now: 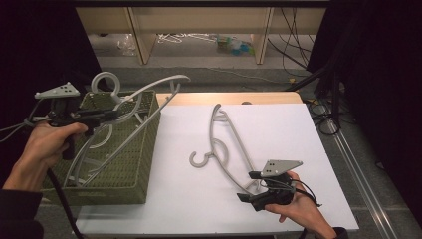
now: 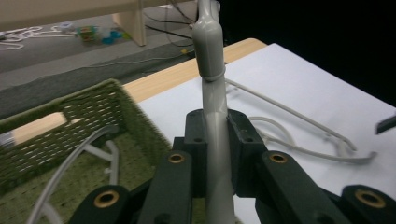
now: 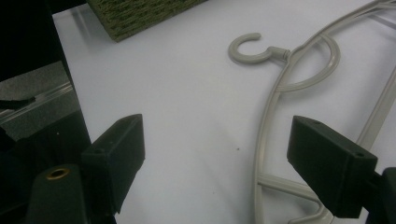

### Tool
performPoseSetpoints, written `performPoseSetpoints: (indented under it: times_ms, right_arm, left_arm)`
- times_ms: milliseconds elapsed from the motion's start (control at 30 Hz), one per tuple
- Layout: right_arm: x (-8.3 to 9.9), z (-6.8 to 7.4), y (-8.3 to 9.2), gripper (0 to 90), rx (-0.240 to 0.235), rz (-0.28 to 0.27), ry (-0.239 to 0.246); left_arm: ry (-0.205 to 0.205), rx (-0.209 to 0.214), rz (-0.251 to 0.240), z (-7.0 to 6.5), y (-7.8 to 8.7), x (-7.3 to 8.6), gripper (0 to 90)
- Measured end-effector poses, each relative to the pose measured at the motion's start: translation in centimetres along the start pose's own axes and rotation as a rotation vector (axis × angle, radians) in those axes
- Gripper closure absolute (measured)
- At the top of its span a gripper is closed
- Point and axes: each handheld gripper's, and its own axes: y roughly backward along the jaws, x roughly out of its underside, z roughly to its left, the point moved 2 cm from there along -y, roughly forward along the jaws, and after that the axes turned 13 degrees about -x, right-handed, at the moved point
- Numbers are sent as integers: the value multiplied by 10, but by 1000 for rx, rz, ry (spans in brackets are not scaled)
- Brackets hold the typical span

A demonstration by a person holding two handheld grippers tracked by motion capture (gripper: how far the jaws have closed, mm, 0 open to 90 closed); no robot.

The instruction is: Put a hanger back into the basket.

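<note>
- Basket [image 1: 127, 172] at table's [image 1: 199, 209] left edge, one hanger [image 1: 107, 164] lying inside.
- Second hanger [image 1: 149, 92] propped over basket rim, clamped by left gripper [image 1: 112, 115].
- Third hanger [image 1: 224, 147] flat on table, right of basket.
- Right gripper [image 1: 249, 185] at third hanger's near end.

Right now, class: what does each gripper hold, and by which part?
The left gripper grips a grey hanger by its arm; the open right gripper holds nothing.
</note>
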Motion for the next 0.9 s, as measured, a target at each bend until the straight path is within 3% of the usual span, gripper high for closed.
performPoseSetpoints:
  times_ms: [667, 900]
  right_arm:
    - [1, 0, -2, 200, -3, 12, 6]
    - [1, 0, -1, 200, -3, 10, 7]
  left_arm:
    - [42, -158, 42, 62, -13, 22, 790]
    - [46, -181, 56, 74, -14, 33, 790]
